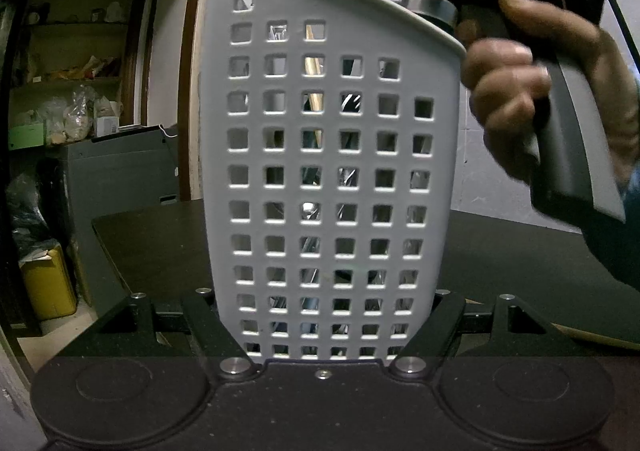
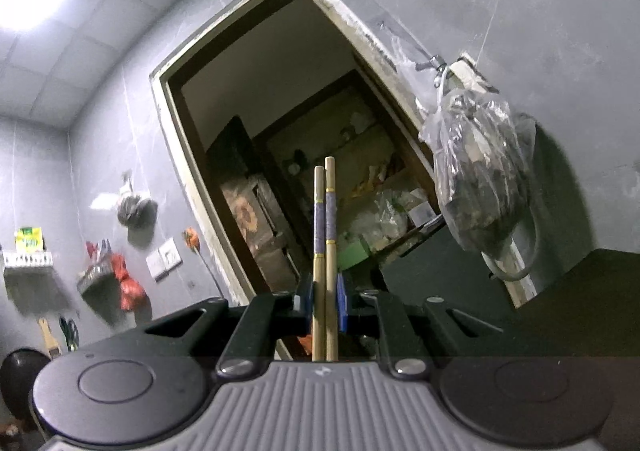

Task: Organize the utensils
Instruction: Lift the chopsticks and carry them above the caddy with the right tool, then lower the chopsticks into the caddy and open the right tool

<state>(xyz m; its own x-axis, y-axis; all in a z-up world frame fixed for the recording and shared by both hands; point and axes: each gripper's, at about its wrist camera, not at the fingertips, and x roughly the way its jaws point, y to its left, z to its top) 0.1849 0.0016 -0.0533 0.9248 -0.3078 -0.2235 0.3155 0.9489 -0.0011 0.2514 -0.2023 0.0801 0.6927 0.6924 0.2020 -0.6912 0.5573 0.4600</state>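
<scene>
A white perforated utensil holder (image 1: 328,155) stands upright and fills the left wrist view. My left gripper (image 1: 328,325) is shut on its base, one finger on each side. Through the holes I see metal utensils and a light wooden stick (image 1: 314,67) inside. A person's hand (image 1: 516,99) holds the other gripper's grey handle (image 1: 572,147) to the upper right of the holder, level with its rim. In the right wrist view, my right gripper (image 2: 325,303) is shut on a pair of wooden chopsticks (image 2: 325,219) with purple bands, which point up and away between the blue pads (image 2: 342,303).
A dark table (image 1: 160,243) lies under the holder, its left edge near a yellow bin (image 1: 48,283) on the floor. Beyond is a doorway (image 2: 280,155) to a cluttered storeroom. A plastic bag (image 2: 476,175) hangs on the grey wall at right.
</scene>
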